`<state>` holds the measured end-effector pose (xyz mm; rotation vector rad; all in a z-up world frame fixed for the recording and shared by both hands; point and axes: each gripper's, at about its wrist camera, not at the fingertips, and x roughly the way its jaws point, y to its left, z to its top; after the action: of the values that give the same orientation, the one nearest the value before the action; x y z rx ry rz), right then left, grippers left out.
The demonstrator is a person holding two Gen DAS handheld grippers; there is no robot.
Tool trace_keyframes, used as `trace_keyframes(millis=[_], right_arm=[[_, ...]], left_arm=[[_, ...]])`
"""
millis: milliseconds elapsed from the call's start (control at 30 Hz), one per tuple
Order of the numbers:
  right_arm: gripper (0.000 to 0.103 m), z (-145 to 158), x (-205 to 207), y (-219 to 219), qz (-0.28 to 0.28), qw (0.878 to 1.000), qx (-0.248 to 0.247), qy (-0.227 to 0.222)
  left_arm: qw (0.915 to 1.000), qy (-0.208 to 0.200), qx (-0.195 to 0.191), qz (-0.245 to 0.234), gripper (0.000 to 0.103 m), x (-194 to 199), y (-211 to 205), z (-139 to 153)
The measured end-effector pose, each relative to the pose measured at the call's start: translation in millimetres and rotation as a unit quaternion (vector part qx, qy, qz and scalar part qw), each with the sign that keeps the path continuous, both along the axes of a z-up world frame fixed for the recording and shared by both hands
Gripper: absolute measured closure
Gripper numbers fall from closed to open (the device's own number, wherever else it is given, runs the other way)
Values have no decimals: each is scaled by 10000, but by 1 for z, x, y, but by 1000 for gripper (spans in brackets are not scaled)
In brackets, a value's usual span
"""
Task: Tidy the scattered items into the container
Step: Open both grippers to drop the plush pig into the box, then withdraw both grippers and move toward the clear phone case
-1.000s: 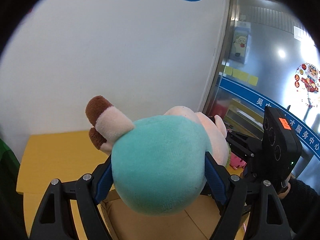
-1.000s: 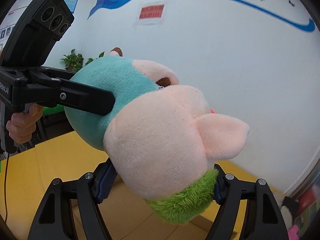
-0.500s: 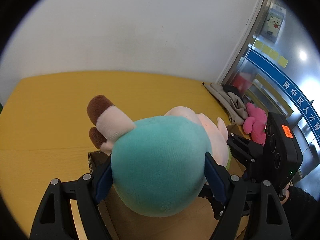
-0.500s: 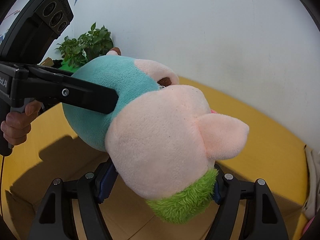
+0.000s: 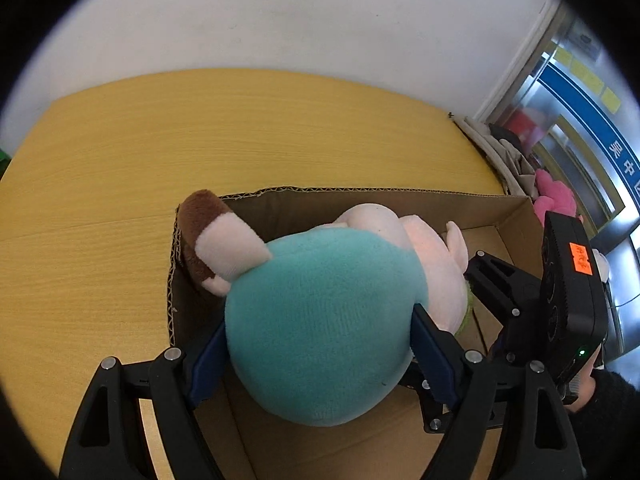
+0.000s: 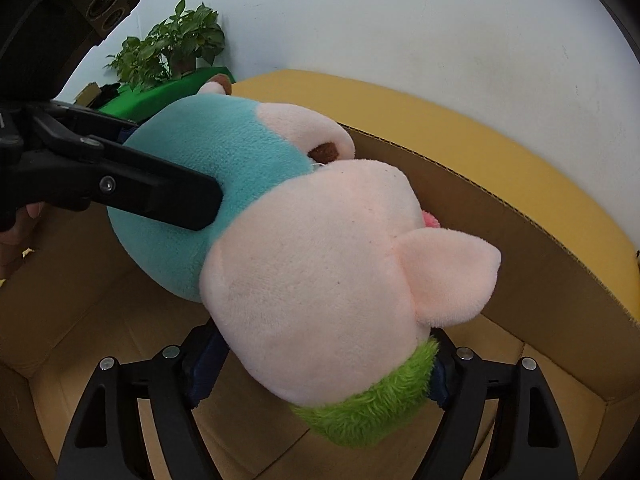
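Observation:
A large plush toy (image 5: 320, 320) with a teal body, pink head, brown-tipped limbs and a green fuzzy patch is held by both grippers. My left gripper (image 5: 316, 356) is shut on its teal body. My right gripper (image 6: 320, 372) is shut on its pink head (image 6: 320, 280) near the green patch. The toy hangs inside the open cardboard box (image 5: 360, 196), above the box floor (image 6: 100, 340). Each gripper shows in the other's view: the left (image 6: 120, 184), the right (image 5: 520, 312).
The box sits on a yellow wooden table (image 5: 120, 200) against a white wall. A pink plush (image 5: 556, 196) and grey cloth (image 5: 504, 152) lie beyond the table's right end. A potted plant (image 6: 172, 52) stands on a green surface at the far left.
Both grippers have lowered the plush from wall height down into the cardboard box. The box walls now surround the toy. Both grips are unchanged.

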<state>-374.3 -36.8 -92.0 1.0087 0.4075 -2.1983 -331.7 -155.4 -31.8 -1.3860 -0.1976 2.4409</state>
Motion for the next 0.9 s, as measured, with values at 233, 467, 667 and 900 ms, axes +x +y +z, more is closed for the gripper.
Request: trace_keyframes(millis=[233,467,667,900], right_arm=[[12,-5,17,7,-105,9995,302,-87],[7,28,33,24,-158,9994,153,-273],[6,60,70,79,-690,9974,119,-163],[0,141,194,148,-975,9877,-1167,360]], left_arm=[[9988,169,352,302,16,20,-15,30],[9917,922,573,681,16,90,-47,89],[9856,1434,439,779,15,158,-38,118],[9751,2066,0,808,14,255,-1,121]])
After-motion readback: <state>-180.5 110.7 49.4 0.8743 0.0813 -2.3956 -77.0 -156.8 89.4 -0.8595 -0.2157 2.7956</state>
